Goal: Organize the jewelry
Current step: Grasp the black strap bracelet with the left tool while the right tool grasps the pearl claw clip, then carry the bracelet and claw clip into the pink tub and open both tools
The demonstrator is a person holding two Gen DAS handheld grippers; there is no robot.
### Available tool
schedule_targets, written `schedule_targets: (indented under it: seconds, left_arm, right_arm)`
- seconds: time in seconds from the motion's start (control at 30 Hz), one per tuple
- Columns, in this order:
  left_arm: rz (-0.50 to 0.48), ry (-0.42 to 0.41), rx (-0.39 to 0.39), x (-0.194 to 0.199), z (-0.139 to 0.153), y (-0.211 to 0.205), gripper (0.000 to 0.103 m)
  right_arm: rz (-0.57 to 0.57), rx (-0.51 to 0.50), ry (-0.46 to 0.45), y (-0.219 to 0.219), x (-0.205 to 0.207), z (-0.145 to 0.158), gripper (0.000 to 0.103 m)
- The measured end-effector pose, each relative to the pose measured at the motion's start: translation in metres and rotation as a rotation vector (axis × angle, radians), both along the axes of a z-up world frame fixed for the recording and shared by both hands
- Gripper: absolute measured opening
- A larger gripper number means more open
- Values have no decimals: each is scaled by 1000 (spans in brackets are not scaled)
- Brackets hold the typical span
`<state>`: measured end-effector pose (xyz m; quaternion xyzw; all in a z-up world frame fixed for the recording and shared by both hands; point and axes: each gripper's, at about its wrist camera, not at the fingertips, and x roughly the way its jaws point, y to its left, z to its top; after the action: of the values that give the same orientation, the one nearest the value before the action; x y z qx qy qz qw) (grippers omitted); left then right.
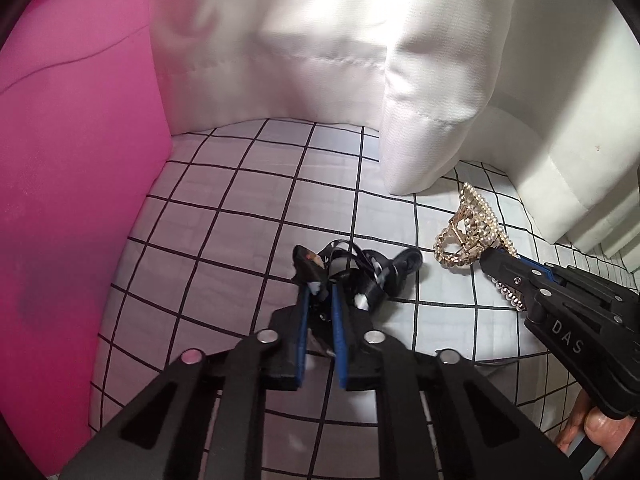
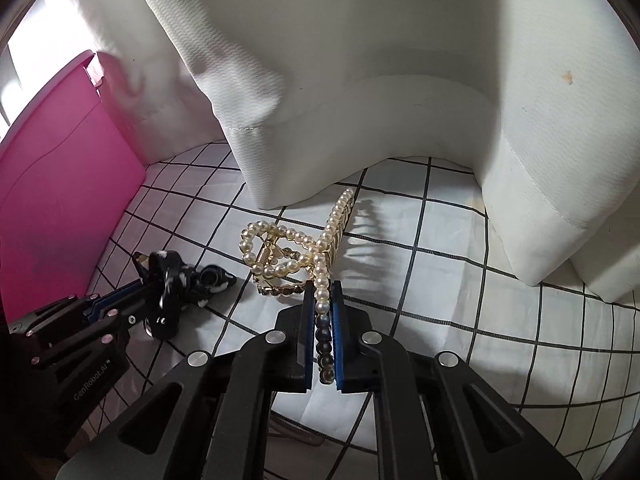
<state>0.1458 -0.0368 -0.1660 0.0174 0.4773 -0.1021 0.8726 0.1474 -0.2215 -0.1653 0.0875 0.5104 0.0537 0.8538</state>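
Left wrist view: the left tool [image 1: 320, 280] has its 2 blue-lined fingers [image 1: 301, 312] closed on a black hair clip [image 1: 360, 270] with white patches, which lies on the white cloth with a black grid [image 1: 224, 208] that covers the table; to the right of it, close by but not touching, sits a gold hair clip edged with pearls [image 1: 468, 232]; the right tool [image 1: 490, 258] comes in from the lower right and meets the near end of that pearl clip, with part of a hand [image 1: 592, 428] visible behind it; a pink box [image 1: 76, 184] stands along the left side, and a white curtain [image 1: 320, 48] hangs down to the cloth behind.

Right wrist view: the right tool [image 2: 323, 292] is clamped on the pearl clip [image 2: 288, 256]; 1 row of pearls runs back between the 2 blue-lined fingers [image 2: 339, 332], while the rest of the clip stretches forward toward the curtain [image 2: 360, 80]; the clip's teeth throw a comb-like shadow on the cloth [image 2: 440, 280]; the left tool [image 2: 148, 284] reaches in from the lower left, gripping the black clip [image 2: 188, 280]; the pink box [image 2: 60, 184] stands at the left.
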Motion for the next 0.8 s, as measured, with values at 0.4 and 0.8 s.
schedule_targets:
  seconds: [0.4,0.8]
  left_arm:
    - [-6,-36,-64,-32,31,22,6]
    - [-54,-139,-112,-91,99,35,6]
  right_arm:
    - [-36,26,-40,-3,-45,29,7]
    - [-17,-2,-137,5,-86,103,7]
